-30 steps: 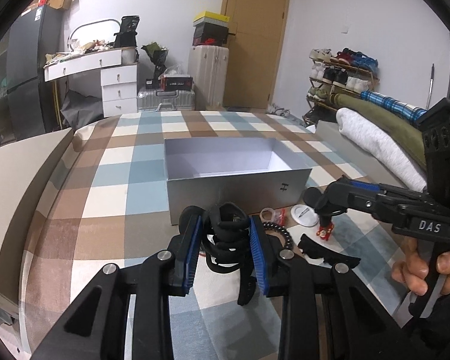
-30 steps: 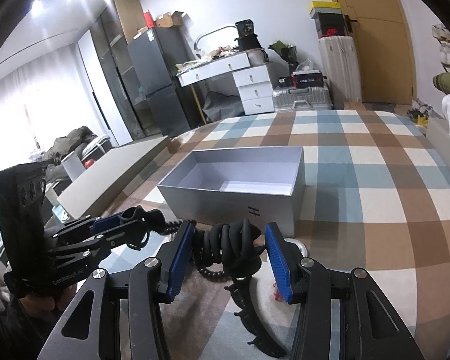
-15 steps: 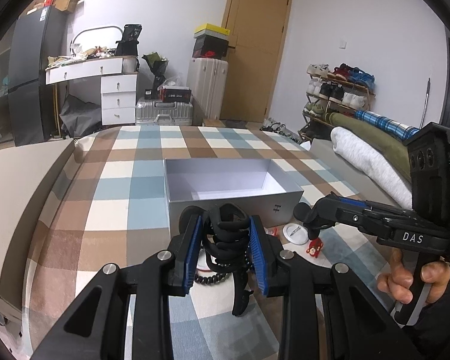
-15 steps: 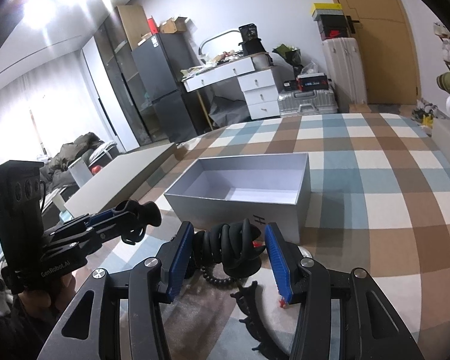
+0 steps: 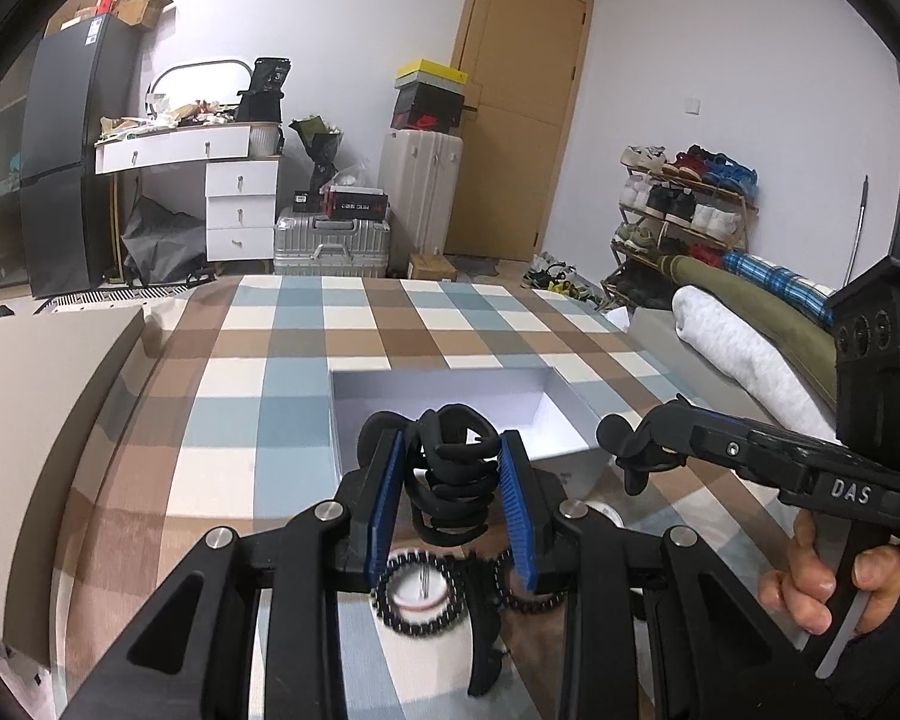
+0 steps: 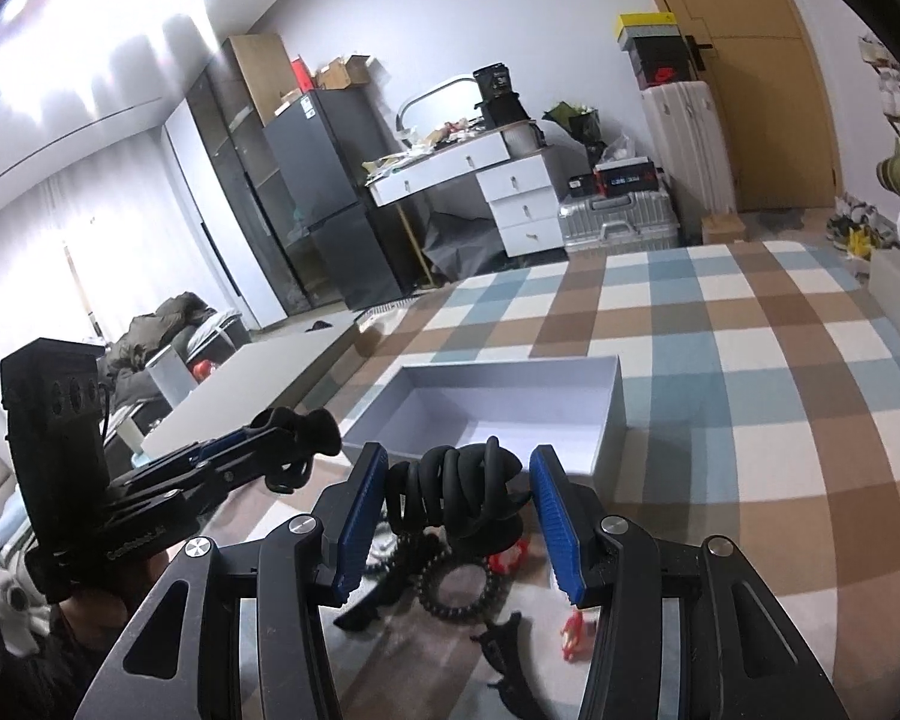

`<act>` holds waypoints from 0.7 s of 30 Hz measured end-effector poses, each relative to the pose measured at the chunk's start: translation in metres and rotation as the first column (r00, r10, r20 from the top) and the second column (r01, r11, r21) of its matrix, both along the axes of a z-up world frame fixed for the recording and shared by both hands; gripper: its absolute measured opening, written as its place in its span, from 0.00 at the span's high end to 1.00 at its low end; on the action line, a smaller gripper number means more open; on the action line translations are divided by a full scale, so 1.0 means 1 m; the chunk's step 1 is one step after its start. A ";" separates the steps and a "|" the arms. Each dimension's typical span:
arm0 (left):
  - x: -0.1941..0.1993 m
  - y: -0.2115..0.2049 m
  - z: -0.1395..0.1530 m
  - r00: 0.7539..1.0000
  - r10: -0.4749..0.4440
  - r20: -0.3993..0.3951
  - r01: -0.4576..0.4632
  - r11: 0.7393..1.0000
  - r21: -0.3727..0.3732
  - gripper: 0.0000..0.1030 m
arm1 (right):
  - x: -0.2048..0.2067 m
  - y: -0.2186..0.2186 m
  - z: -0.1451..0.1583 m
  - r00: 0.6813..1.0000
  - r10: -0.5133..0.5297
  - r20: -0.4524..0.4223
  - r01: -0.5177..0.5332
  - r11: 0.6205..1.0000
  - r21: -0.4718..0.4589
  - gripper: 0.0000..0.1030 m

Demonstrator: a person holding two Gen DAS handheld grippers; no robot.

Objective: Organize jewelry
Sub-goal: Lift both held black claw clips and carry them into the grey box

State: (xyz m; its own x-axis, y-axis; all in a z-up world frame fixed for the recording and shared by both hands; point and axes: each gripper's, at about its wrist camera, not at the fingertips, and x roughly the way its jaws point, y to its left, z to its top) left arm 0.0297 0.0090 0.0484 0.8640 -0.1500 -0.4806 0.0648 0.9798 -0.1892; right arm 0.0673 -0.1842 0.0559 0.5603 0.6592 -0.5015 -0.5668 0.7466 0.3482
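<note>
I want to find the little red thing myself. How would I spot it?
Look at the checked cloth and find the open grey box on it. In front of the box lies a small heap of hair things, such as a black coil tie. The red charm lies at the right of that heap; it is the tiny bright red piece among black ones.

Each handheld gripper is a black linkage frame with round silver pivot screws at the joints. The left gripper [image 5: 453, 495] and right gripper [image 6: 459, 507] both carry two long fingers faced with ribbed blue pads [image 5: 383, 504]. A tall black housing with three round ports sits above each handle. The right unit is marked "DAS" in white lettering. The person's right hand [image 5: 834, 576] shows a black sleeve cuff.
</note>
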 end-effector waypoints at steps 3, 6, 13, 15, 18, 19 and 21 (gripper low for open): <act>0.010 0.001 0.002 1.000 0.009 0.000 -0.009 1.000 -0.003 0.75 | 0.005 0.005 0.003 1.000 0.002 0.005 -0.002 1.000 0.000 0.53; 0.017 0.001 0.002 1.000 0.008 0.005 -0.008 1.000 0.004 0.75 | 0.013 0.008 0.005 1.000 0.004 -0.006 -0.004 1.000 0.008 0.53; 0.031 0.000 -0.003 1.000 0.016 -0.018 -0.016 1.000 0.010 0.75 | 0.033 0.010 0.002 0.999 -0.018 -0.040 0.019 1.000 0.023 0.53; 0.033 -0.001 -0.004 0.999 0.023 -0.024 -0.023 1.000 0.018 0.75 | 0.036 0.010 0.000 0.998 -0.022 -0.050 0.023 0.999 0.025 0.53; 0.038 0.000 -0.006 0.999 0.028 -0.031 -0.027 0.999 0.022 0.75 | 0.043 0.013 -0.004 0.998 -0.024 -0.066 0.026 0.999 0.023 0.53; 0.039 -0.001 -0.006 0.999 0.030 -0.034 -0.029 0.999 0.021 0.75 | 0.045 0.014 -0.006 0.997 -0.022 -0.072 0.024 0.999 0.023 0.53; 0.043 -0.002 -0.008 0.999 0.029 -0.040 -0.028 0.999 0.020 0.75 | 0.048 0.015 -0.007 0.997 -0.029 -0.078 0.031 0.999 0.025 0.53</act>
